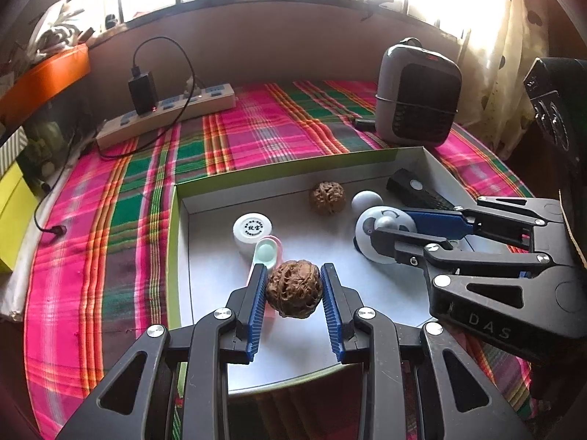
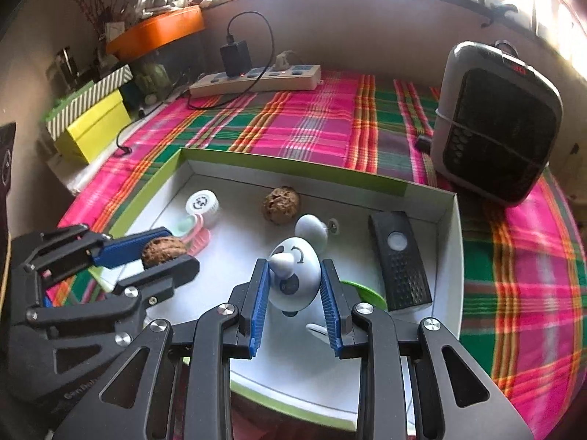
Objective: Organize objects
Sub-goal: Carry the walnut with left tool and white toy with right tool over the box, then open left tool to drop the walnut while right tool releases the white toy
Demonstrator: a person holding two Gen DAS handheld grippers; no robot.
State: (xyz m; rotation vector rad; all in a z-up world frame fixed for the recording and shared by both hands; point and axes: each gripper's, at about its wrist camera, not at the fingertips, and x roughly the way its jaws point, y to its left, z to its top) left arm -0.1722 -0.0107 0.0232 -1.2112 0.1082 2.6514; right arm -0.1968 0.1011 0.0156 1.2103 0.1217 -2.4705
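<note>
"DAS" stands in raised letters on the right gripper (image 1: 379,228) body.

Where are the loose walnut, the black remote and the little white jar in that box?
loose walnut (image 1: 327,197): left wrist view, shell middle.
black remote (image 2: 400,261): right wrist view, body centre.
white jar (image 1: 252,226): left wrist view, lid top.

The left gripper (image 1: 293,286) clamps a walnut (image 1: 294,289) between its blue pads at the view's centre, over a shallow white box (image 1: 293,172) with green walls on a plaid cloth (image 1: 256,124). At the walnut's eleven o'clock sits a small white jar (image 1: 252,228), with pastel spoons (image 1: 267,253) between them. A second walnut (image 1: 327,198) lies at twelve o'clock. At two o'clock the right gripper (image 1: 374,227) grips a white toy (image 1: 381,234); a black remote (image 1: 418,190) lies just beyond. A heater (image 1: 418,91) stands at one o'clock, a power strip (image 1: 165,115) at eleven.
</note>
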